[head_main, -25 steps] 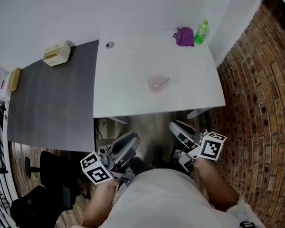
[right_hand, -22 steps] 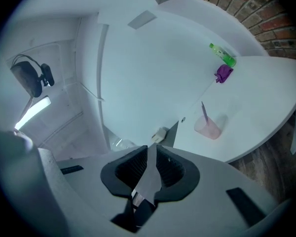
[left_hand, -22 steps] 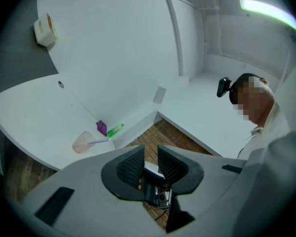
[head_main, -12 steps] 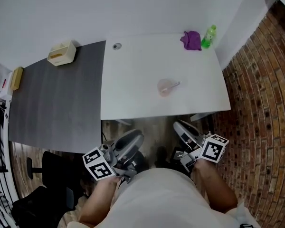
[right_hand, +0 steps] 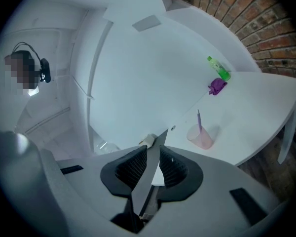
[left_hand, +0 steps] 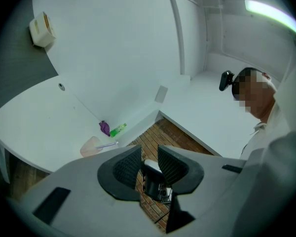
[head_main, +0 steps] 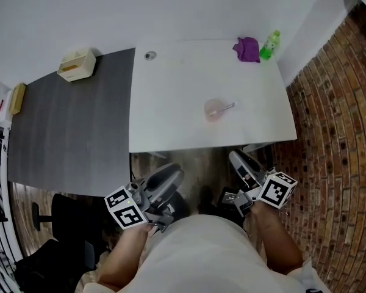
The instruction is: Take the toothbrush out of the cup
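Quantities: one white table [head_main: 177, 102], one grey table [head_main: 67, 133], one cup [head_main: 214, 110], one toothbrush [head_main: 227, 107], one bottle [head_main: 269, 45], one cloth [head_main: 247, 49], one tissue box [head_main: 76, 65], one yellow item [head_main: 16, 97], possibly a box. Two grippers: left gripper [head_main: 163, 180], right gripper [head_main: 241, 166].

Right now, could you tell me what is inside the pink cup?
A toothbrush leans in the cup, one end past the rim. Its lower end is too small to make out.

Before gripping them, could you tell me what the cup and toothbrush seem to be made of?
Cup: probably plastic, translucent pink; the table shows through its wall. Toothbrush: likely plastic, a slim pale-purple handle; finish too small to judge.
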The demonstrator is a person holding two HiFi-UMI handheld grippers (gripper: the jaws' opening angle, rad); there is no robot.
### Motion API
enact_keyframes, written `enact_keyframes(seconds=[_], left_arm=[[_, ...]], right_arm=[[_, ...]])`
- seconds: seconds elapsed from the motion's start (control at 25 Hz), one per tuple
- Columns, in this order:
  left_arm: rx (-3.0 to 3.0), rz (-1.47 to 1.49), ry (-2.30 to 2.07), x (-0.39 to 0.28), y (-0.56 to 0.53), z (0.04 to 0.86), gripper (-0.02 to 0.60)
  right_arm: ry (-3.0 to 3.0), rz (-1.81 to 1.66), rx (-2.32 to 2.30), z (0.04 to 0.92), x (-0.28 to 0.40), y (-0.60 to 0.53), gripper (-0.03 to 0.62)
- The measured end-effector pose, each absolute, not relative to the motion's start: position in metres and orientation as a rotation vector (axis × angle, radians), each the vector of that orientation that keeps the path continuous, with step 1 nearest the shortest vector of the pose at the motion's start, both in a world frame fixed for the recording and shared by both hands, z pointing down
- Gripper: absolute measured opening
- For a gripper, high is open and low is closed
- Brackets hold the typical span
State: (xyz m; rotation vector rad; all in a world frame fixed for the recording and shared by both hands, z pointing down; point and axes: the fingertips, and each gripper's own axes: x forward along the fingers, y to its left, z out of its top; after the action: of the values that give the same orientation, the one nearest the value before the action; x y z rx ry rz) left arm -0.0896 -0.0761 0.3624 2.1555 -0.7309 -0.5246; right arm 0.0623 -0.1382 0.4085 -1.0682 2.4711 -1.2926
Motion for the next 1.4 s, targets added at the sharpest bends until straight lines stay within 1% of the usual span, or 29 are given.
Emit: enact_keyframes(seconds=[0.24, 0.48, 1.4], left_arm=[[2.175, -0.492, -0.735, -0.092, -0.086, 0.368, 0.083], [2.189, -0.470, -0.735, -0.091, -0.098, 0.372, 0.099], [2.164, -0.381, -0.713, -0.079, -0.155, 0.413, 0.100]], right_arm=[[2.467, -1.273, -1.131, 0.413, 0.064, -0.152, 0.061], [2.506, -1.224, -1.223, 0.418, 0.069, -0.169, 0.063], [2.573, -1.193, -1.453, 0.462, 0.084, -0.235, 0.063]])
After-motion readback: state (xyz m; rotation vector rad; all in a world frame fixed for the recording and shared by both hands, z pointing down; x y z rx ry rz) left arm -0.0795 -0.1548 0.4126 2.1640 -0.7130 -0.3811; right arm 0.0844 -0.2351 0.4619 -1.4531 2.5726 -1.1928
